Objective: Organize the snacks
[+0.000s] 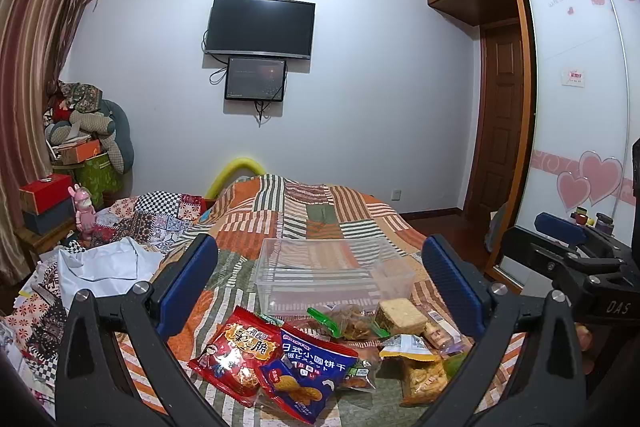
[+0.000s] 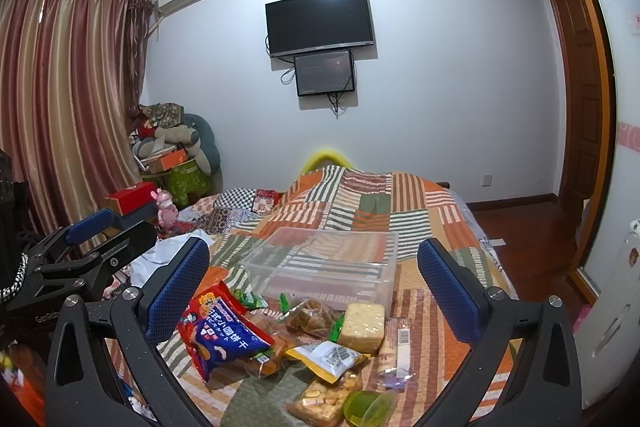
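While both grippers hover above the bed [image 1: 320, 211], each has its jaws spread wide with nothing between them. The left gripper [image 1: 320, 291] frames a clear plastic box [image 1: 332, 271] that sits on the patchwork quilt, and the right gripper [image 2: 314, 291] looks over the same box from just beside it. A heap of snack packets lies on the quilt in front of the box, on its near side: a red packet [image 1: 234, 355], a blue biscuit packet [image 1: 304, 375] partly over it, a pale cracker block [image 1: 400, 317], a yellow-topped bag of crackers [image 1: 420, 371] and a green-edged bag of brown snacks [image 1: 348, 321]. None of them is inside the box.
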